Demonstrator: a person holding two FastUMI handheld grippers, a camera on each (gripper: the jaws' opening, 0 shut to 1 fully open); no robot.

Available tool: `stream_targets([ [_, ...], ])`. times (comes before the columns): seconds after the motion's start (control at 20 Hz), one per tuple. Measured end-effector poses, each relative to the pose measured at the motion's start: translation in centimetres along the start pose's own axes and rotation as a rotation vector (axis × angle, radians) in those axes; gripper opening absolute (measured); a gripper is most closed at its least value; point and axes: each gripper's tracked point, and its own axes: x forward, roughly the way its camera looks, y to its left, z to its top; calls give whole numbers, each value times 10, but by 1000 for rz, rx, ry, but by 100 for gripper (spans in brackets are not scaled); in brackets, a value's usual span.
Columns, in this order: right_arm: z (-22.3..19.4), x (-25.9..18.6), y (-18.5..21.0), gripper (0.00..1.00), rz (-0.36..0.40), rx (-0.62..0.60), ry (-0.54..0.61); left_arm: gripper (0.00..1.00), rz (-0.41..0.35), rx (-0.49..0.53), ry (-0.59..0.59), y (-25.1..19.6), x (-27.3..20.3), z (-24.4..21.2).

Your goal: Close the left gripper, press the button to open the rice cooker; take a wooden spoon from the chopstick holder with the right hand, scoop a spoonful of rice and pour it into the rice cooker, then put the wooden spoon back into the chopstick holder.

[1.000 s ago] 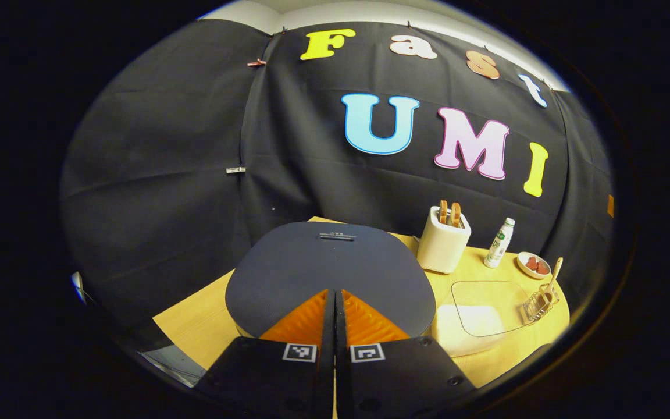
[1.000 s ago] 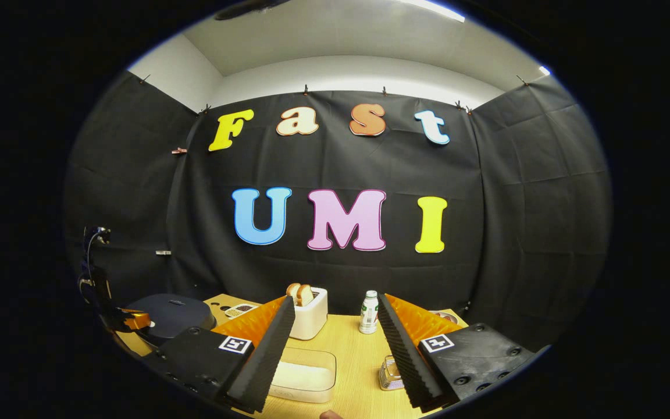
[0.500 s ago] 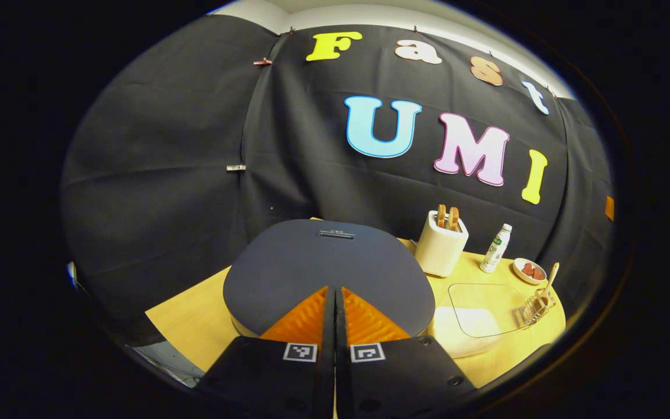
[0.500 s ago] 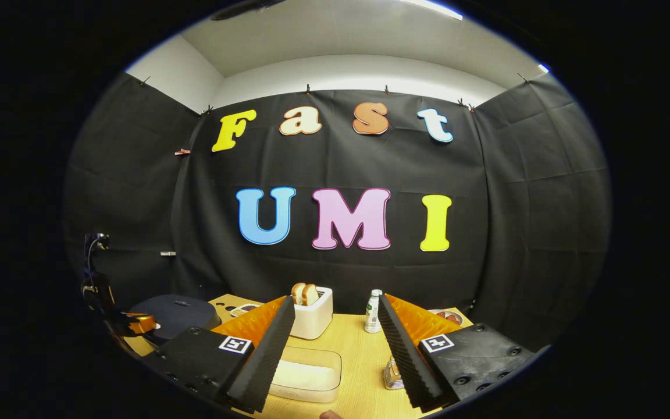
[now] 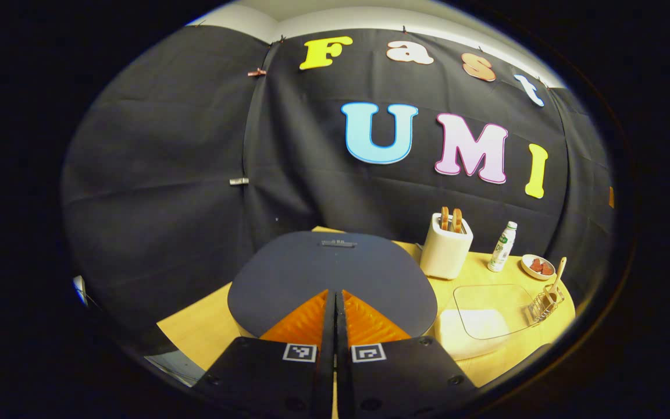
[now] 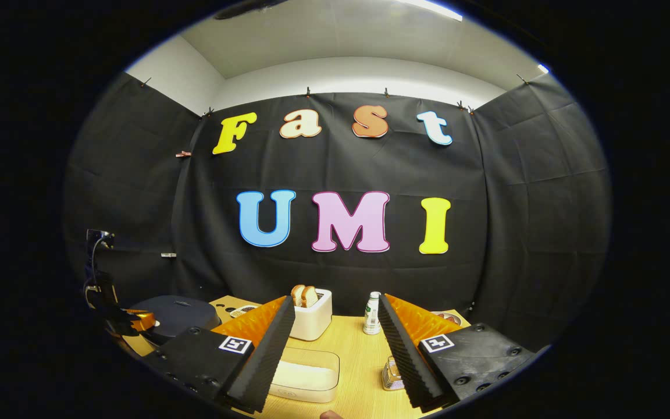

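Note:
The dark blue rice cooker [image 5: 335,273] sits with its lid down right ahead of my left gripper [image 5: 335,294], which is shut with its fingertips over the lid's near edge. The button is hidden under the fingers. From the right gripper view, the cooker [image 6: 175,314] lies at far left with the left gripper [image 6: 137,321] at its front. My right gripper [image 6: 335,326] is open and empty above the table. A wooden spoon [image 5: 556,276] stands in the wire chopstick holder [image 5: 541,305]; the holder [image 6: 392,375] sits beside my right finger. A clear box of rice [image 5: 474,326] [image 6: 306,375] lies between.
A white toaster [image 5: 445,250] with two slices stands behind the rice box, with a small bottle [image 5: 502,246] and a little dish [image 5: 537,266] of red pieces to its right. A small plate [image 6: 241,309] lies behind the cooker. The wooden table [image 5: 207,326] ends close on the left.
The left gripper view has shifted slightly, tilting up a little; the lid stays down. The right gripper has barely moved and stays open.

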Motion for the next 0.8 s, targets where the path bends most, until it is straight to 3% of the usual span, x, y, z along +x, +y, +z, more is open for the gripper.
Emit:
stream_targets([
  [0.25, 1, 0, -6, 90, -10, 4, -2, 9, -3, 15, -72, -2, -1, 41],
  [0.5, 4, 0, -13, 90, -18, 7, -8, 21, -11, 24, -112, -8, -3, 65],
  [0.7, 4, 0, -15, 90, -21, 8, -9, 39, -18, 66, -156, -16, -12, 79],
  [0.8, 4, 1, -17, 90, -21, 5, -10, 55, -17, 75, -177, -18, -19, 84],
])
